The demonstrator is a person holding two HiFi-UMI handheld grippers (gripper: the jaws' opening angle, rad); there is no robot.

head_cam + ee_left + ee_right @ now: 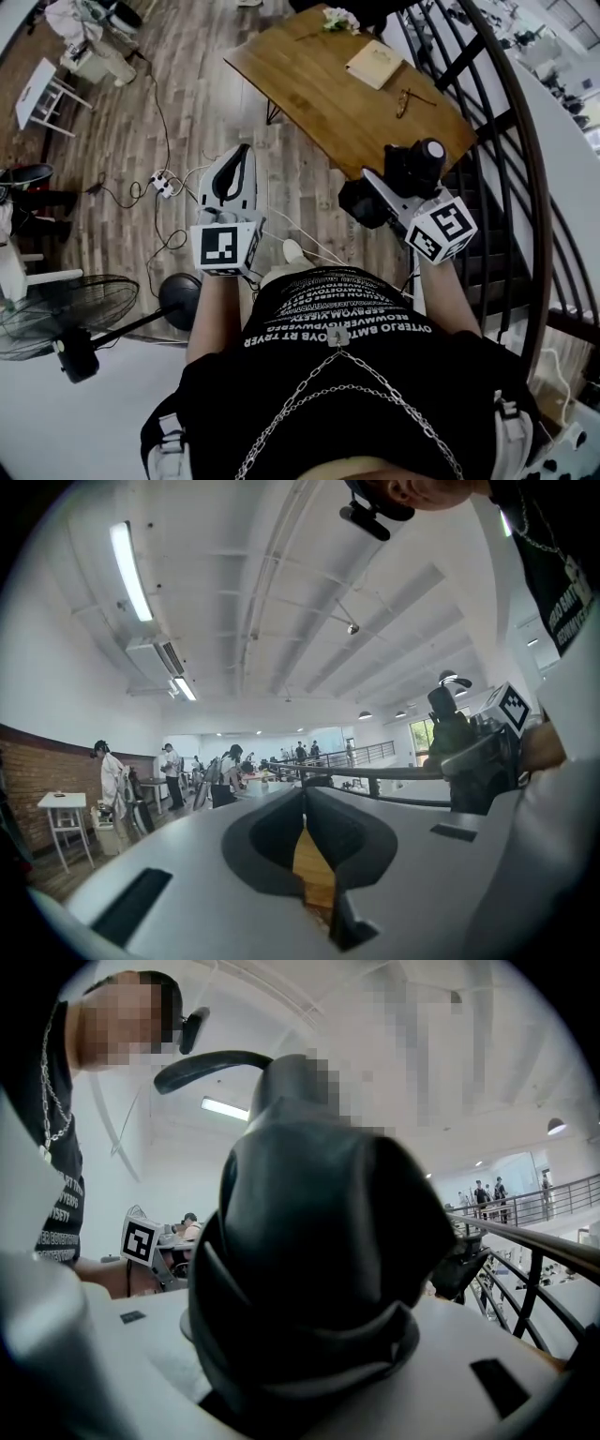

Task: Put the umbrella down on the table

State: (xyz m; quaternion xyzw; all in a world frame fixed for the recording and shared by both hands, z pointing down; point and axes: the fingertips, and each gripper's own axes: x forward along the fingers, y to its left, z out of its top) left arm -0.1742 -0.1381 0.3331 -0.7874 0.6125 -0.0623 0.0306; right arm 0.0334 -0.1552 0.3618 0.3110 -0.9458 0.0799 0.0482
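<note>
Black folded umbrella (pixel 309 1241), long axis upright, in right tongs (pixel 300 1391)

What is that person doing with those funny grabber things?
A person is holding a grabber in each hand, standing in front of a wooden table. The right gripper is clamped on a folded black umbrella, which is up in the air and not yet on the table. The left gripper has its jaws close together with nothing in them. A notebook and some flowers are lying on the table.
</note>
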